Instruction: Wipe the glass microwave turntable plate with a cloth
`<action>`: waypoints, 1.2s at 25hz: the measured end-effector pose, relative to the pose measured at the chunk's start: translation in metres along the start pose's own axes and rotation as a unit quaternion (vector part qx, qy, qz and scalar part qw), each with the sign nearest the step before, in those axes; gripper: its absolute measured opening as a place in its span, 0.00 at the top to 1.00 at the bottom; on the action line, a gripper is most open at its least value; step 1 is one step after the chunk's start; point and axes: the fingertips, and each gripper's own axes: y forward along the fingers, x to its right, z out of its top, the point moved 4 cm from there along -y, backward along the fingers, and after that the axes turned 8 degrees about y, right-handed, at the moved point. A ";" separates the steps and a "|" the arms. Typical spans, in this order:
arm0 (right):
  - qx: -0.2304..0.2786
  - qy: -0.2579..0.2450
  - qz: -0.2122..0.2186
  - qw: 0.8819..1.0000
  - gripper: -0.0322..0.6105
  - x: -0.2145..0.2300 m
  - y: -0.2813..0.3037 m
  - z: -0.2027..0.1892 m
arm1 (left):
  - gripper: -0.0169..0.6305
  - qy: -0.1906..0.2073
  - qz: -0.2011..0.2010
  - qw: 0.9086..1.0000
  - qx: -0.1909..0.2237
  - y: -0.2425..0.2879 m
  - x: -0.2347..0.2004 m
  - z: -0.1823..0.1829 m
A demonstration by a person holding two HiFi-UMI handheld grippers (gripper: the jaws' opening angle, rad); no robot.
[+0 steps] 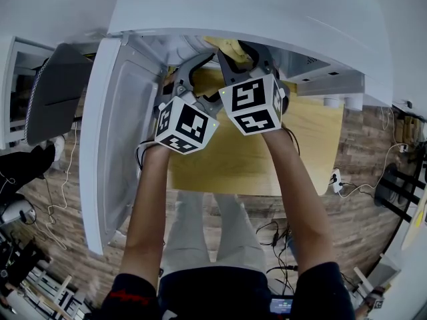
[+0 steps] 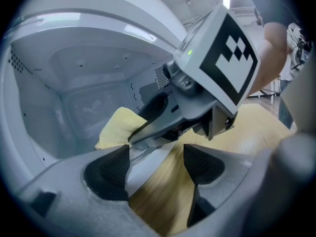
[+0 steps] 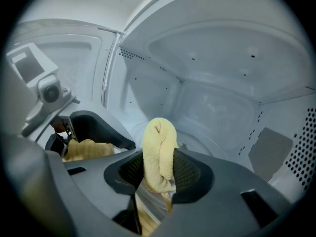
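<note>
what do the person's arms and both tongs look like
The left tongs and right tongs are grey plastic with black ribbed pads. Each carries a white cube of black square markers. The person wears dark short sleeves.

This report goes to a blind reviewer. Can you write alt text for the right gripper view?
The right gripper is shut on a folded yellow cloth and points into the open white microwave. Part of the left gripper shows at the left, near the opening.
</note>
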 end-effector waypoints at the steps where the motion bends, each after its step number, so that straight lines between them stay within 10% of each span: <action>1: 0.001 0.000 0.004 1.000 0.73 -0.001 0.000 0.000 | 0.45 -0.001 0.001 1.000 0.000 0.000 0.000 0.000; 30: -0.012 0.031 -0.054 0.998 0.72 0.026 -0.008 -0.011 | 0.45 0.010 -0.001 1.000 -0.003 0.001 0.004 0.001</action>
